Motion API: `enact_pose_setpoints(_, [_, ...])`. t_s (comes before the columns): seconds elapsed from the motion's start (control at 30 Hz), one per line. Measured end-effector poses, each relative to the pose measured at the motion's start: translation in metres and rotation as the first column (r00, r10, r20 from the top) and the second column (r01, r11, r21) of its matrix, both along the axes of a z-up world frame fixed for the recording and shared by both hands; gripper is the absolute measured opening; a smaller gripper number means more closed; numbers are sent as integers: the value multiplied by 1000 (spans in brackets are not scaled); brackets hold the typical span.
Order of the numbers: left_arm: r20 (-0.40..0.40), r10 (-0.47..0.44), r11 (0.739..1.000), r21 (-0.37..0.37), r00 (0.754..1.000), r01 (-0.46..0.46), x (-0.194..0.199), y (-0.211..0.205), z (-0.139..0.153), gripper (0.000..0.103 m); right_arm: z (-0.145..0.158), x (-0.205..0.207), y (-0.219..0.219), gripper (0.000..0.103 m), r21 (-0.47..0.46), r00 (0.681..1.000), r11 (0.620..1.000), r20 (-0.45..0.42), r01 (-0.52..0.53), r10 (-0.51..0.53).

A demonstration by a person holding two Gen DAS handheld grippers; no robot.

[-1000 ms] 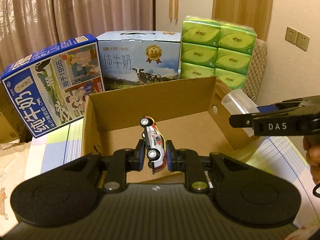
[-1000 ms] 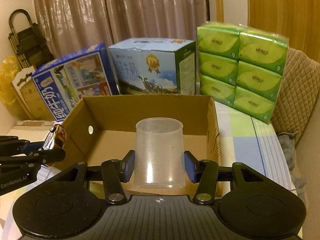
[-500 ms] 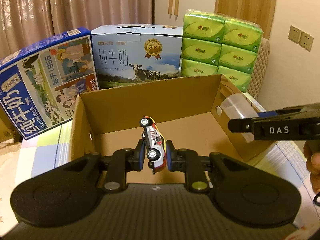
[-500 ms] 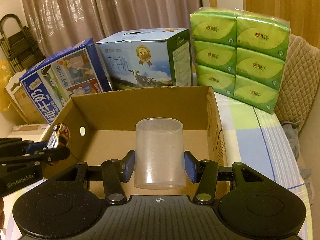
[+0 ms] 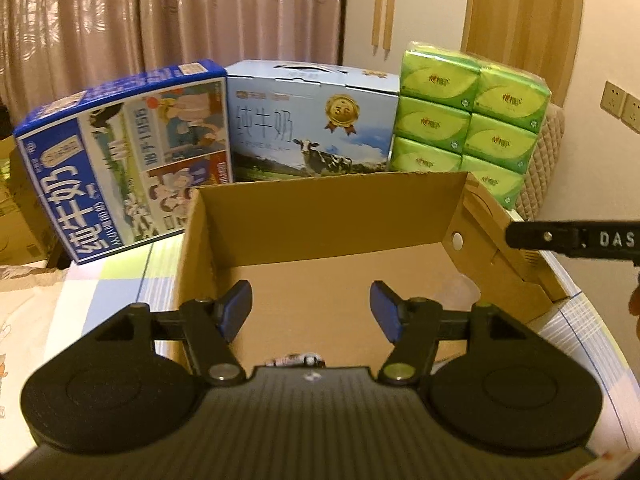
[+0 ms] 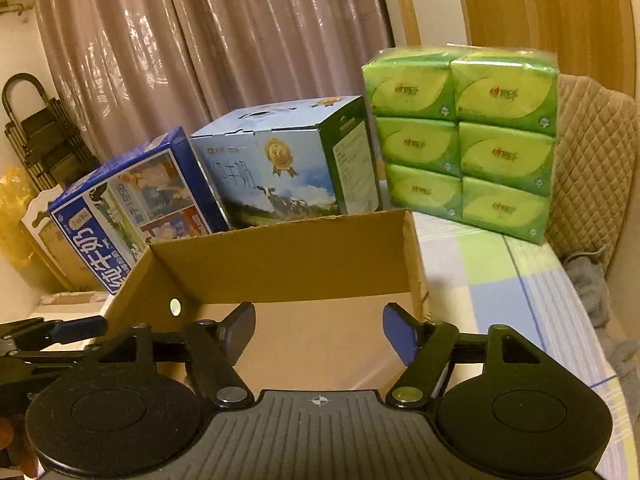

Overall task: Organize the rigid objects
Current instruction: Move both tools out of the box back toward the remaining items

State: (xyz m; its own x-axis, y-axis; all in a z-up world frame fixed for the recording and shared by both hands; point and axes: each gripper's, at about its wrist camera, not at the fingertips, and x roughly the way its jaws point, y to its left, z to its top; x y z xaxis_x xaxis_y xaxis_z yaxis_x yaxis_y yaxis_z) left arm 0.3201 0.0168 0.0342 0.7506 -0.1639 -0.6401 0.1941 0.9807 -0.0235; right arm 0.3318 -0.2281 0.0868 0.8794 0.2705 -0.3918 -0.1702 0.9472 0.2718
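An open cardboard box (image 5: 332,216) (image 6: 288,256) stands on the checked tablecloth. My left gripper (image 5: 311,310) is open and empty above its near side. The toy car (image 5: 296,360) lies on the box floor just below it, mostly hidden by the gripper body. A clear plastic cup (image 5: 460,292) lies faintly visible on the box floor at the right. My right gripper (image 6: 319,332) is open and empty over the box's near edge; the cup is not in its view. The right gripper's finger (image 5: 572,238) shows at the left view's right edge, and the left gripper (image 6: 52,332) at the right view's left edge.
Behind the box stand a dark blue milk carton case (image 5: 124,152), a light blue milk case (image 5: 312,124) and a green tissue pack (image 5: 468,120). A quilted chair back (image 6: 592,160) is at the far right. The tablecloth (image 6: 492,280) extends right of the box.
Both grippers have opened. The toy car has dropped from the left gripper into the box, and the clear cup has left the right gripper and lies in the box.
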Motion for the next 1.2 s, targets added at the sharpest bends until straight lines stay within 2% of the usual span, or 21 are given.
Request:
enact_pose_setpoints(0.1, [10,24,1000,-12,1000,-23,-16,5,6,80,0,-18,-1,68,-19,1000,1000,5,2,-2])
enact_pose_setpoints(0.27, [36,50,998,-29,998,-49,-53,10,21,87,-1,-59,-7,68,1,1000,1000,8,13,-13])
enact_pose_setpoints(0.4, [49,86,996,-40,995,-85,-90,14,28,97,-5,-100,-11,68,4,999,1000,30,23,-23])
enact_pose_setpoints(0.63, [31,114,993,-42,993,-113,-157,17,24,98,-38,-173,-11,68,-1,999,999,20,37,-37])
enact_pose_setpoints(0.87, [35,72,996,-49,997,-70,-213,13,15,98,-82,-240,-4,68,-37,999,998,-5,41,-41])
enact_pose_setpoints(1.07, [43,14,1000,-10,999,-14,-243,4,2,98,-106,-269,-2,68,-29,998,999,-46,29,-31])
enact_pose_setpoints(1.2, [-30,-23,999,39,999,24,-245,-1,-13,97,-115,-276,0,68,-50,998,999,-60,18,-21])
